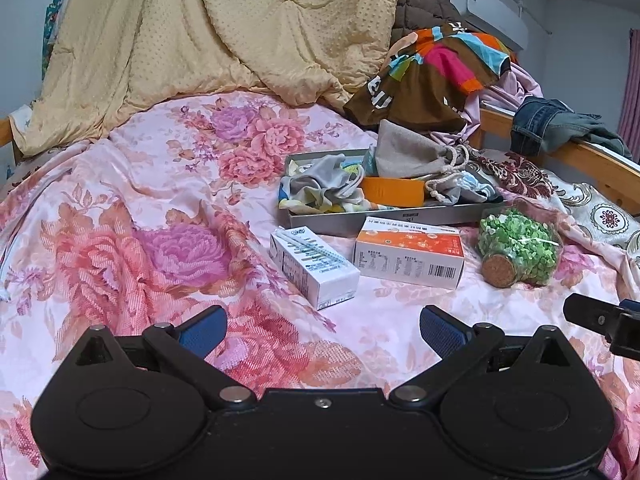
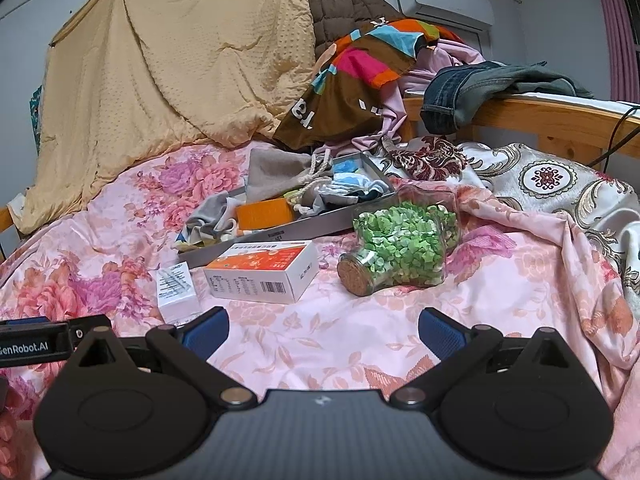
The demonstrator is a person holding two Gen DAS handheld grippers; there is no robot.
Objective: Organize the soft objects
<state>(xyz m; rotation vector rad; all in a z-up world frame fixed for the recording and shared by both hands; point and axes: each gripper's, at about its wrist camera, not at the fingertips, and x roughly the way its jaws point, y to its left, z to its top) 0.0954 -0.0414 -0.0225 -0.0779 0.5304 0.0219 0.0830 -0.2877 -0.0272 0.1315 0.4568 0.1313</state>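
A grey tray (image 1: 400, 218) (image 2: 320, 224) lies on the floral bedspread and holds soft items: a beige drawstring pouch (image 1: 412, 154) (image 2: 280, 170), a grey cloth (image 1: 320, 184) (image 2: 216, 210), an orange piece (image 1: 394, 192) (image 2: 264, 214) and light blue fabric (image 2: 352, 188). My left gripper (image 1: 322, 330) is open and empty, low over the bedspread in front of the boxes. My right gripper (image 2: 322, 330) is open and empty, in front of the jar. Each gripper's body shows at the edge of the other's view.
In front of the tray lie a white carton (image 1: 312, 266) (image 2: 176, 284), an orange-and-white box (image 1: 410, 252) (image 2: 264, 272) and a corked jar of green bits (image 1: 516, 246) (image 2: 400, 248). A yellow blanket (image 1: 208, 40), piled clothes (image 1: 436, 76), jeans (image 2: 460, 88) and a wooden rail (image 2: 560, 128) stand behind.
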